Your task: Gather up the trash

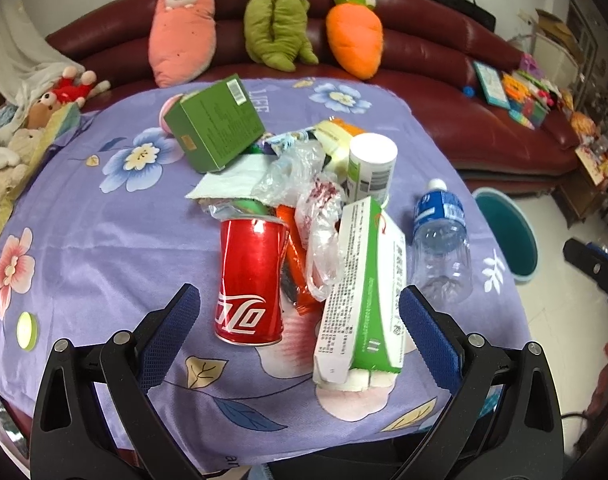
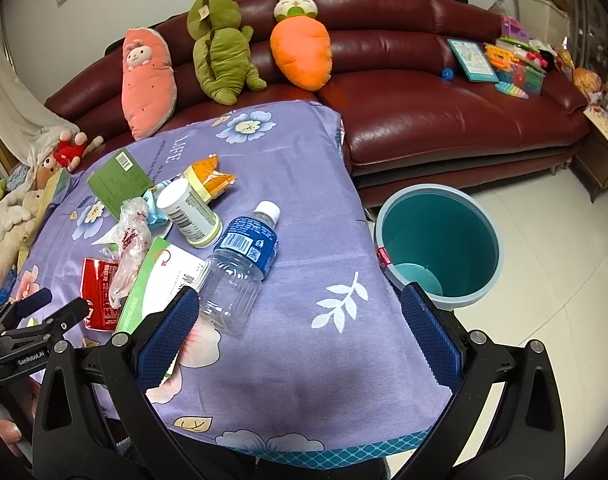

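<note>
Blue-padded fingers of the left gripper (image 1: 300,320) stand wide apart and hold nothing, framing the near end of the trash heap on the purple flowered tablecloth (image 1: 104,240); a red cola can (image 1: 251,276) lies on its side between them, dented, and just right of it a white-and-green carton (image 1: 360,300) leans with its flap open; crumpled clear plastic bags (image 1: 304,196) drape over the middle of the pile, with a green box (image 1: 216,124) and a white cylindrical tub (image 1: 372,168) farther back; a clear plastic bottle (image 2: 240,264) with a blue label lies at the right side of the heap; the right gripper (image 2: 300,320) is likewise spread wide and empty over the cloth, its left pad (image 2: 172,328) just beside the bottle's base; a teal bin (image 2: 440,248) stands on the floor right of the table; plush toys (image 2: 224,48) line the red sofa (image 2: 424,92) beyond.
</note>
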`<state>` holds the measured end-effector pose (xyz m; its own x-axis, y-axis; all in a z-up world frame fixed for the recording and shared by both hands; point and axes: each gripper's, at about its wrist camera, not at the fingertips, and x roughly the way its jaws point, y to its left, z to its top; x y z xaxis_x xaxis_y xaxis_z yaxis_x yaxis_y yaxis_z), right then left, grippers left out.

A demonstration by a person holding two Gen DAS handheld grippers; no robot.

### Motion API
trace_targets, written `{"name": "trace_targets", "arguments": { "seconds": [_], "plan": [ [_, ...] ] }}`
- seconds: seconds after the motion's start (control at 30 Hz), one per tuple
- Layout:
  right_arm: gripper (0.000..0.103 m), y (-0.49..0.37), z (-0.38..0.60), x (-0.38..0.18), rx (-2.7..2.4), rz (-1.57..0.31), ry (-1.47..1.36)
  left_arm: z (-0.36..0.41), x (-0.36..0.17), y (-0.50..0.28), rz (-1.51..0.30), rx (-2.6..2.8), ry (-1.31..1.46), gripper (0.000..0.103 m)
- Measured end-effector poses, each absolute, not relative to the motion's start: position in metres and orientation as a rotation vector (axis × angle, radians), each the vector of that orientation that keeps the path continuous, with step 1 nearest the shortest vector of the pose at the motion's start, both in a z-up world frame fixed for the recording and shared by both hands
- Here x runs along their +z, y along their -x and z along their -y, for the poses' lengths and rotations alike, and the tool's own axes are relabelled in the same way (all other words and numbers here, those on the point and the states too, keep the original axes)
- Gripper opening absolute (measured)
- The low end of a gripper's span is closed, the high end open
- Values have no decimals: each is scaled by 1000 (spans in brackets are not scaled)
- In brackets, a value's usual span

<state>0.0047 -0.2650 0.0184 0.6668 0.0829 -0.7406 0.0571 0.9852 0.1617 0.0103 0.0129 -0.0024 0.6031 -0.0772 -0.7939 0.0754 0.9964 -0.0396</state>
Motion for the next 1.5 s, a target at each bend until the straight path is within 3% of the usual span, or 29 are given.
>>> {"name": "trace_targets", "arguments": {
  "seconds": [0.53,0.73,0.8,0.83,1.3,1.43,1.47,1.5],
  "plan": [
    [97,-14,294,-19,-9,-911,-268,14,-37,-27,-1066,-305,-78,95],
    [97,-25,303,-36,-10,-953,-305,17,-52,-48,-1139,-321,-83,74],
    [97,-28,303,-40,-4,-967,-304,20,-56,-52,-1165,-345,-69,58],
    [97,-32,303,-42,2,-979,-305,22,-57,-51,-1174,-363,-66,56],
    [96,-115,232,-47,188,-1100,-257,10,-69,-59,-1157,-477,9,56],
    [89,-132,219,-66,223,-1175,-272,4,-70,-60,-1165,-497,34,57],
    [77,-134,217,-71,227,-1190,-268,4,-69,-60,-1163,-500,38,57],
    [71,-135,217,-76,245,-1205,-280,5,-69,-59,-1162,-500,41,57]
  ]
}}
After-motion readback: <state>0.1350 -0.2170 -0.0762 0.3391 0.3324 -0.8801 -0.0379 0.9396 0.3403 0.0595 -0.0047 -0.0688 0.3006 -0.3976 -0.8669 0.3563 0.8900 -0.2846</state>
